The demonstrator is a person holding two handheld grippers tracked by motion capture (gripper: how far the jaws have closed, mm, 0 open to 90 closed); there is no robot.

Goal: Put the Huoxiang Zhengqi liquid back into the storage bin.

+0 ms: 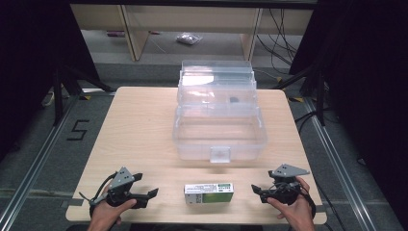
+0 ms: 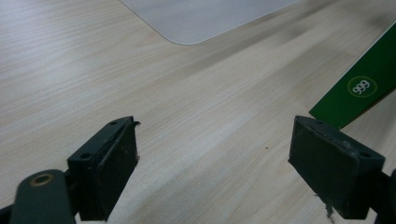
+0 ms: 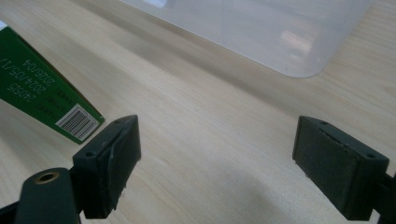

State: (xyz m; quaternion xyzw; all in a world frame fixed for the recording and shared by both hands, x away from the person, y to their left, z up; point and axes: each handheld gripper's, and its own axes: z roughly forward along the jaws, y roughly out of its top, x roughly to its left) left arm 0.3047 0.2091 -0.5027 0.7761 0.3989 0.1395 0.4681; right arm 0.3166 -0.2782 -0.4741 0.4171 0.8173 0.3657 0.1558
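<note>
Beside box [image 1: 209, 194], hand-held grippers agape

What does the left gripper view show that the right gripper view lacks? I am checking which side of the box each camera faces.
Left gripper view: the small green cardboard box at right, with a round white "999" logo.
Right gripper view: the box at left, its end carrying a barcode and printed dates.
Both: the light wooden table, a corner of the clear plastic storage bin, and open black jaws.
</note>
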